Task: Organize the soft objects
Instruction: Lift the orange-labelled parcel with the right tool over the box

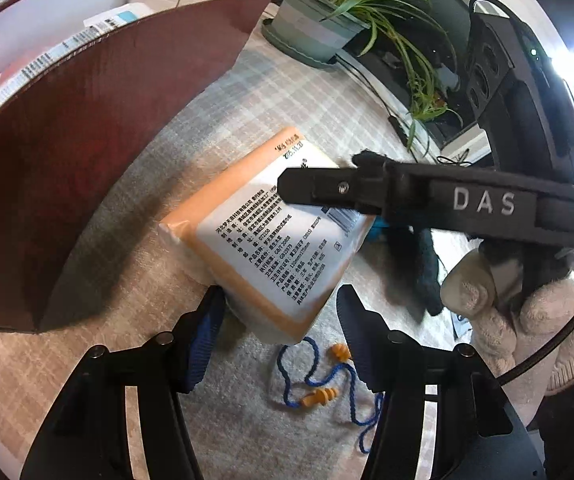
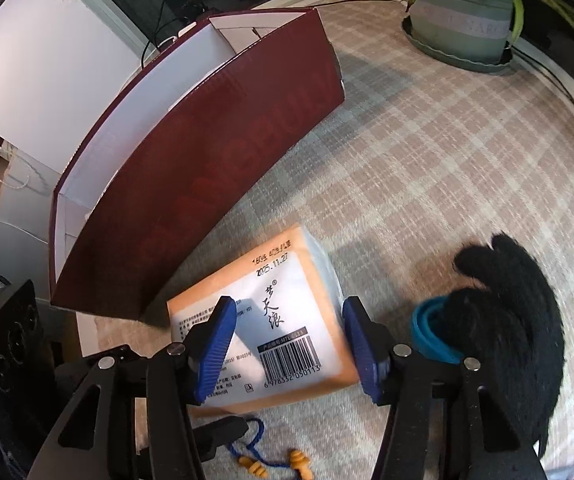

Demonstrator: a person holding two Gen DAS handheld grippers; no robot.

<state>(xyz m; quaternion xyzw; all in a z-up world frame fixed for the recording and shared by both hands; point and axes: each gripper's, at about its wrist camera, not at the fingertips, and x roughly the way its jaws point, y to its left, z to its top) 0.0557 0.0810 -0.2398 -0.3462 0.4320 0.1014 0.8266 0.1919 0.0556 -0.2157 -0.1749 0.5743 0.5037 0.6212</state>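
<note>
Three soft items lie on the tablecloth, outside the maroon box (image 2: 191, 184): tissue pack (image 2: 263, 336), corded earplugs (image 1: 323, 384), black glove (image 2: 515, 332). Right gripper (image 2: 287, 344) straddles the pack, jaws apart; left gripper (image 1: 279, 336) apart too.

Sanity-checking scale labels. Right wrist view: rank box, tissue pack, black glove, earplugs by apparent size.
1. box
2. tissue pack and black glove: look alike, and the glove is cut off, so unranked
3. earplugs
</note>
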